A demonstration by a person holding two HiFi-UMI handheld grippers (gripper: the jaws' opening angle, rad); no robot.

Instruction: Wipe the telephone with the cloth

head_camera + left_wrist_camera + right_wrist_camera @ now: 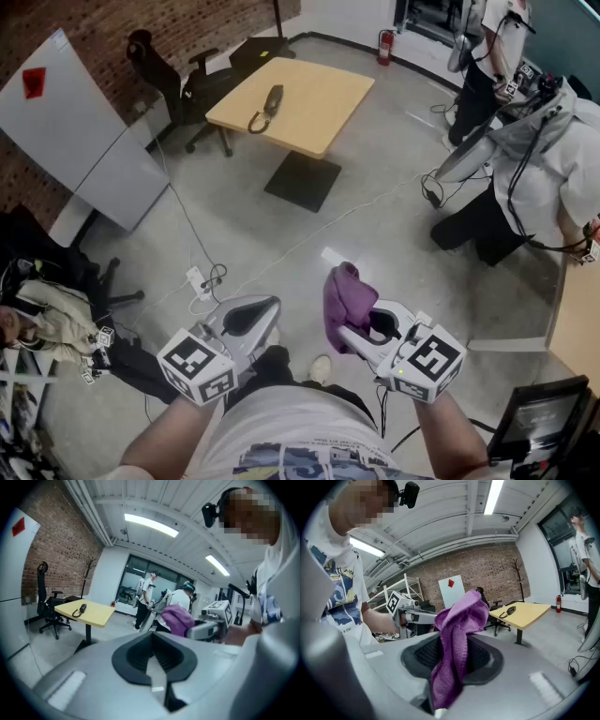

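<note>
The telephone (270,103) lies on the yellow table (323,117), toward the table's edge nearest the office chairs (178,80), with its cord looped beside it. Both grippers are held well apart from the table, over the floor on the table's near side. The right gripper (345,326) pinches the purple cloth (343,292); the cloth bunches above the jaws on the side toward the table. The left gripper (270,309) has its jaws pressed together with nothing between them.

Purple cloth (342,295) in right claw (351,326); telephone (272,99) on table (323,108)
</note>
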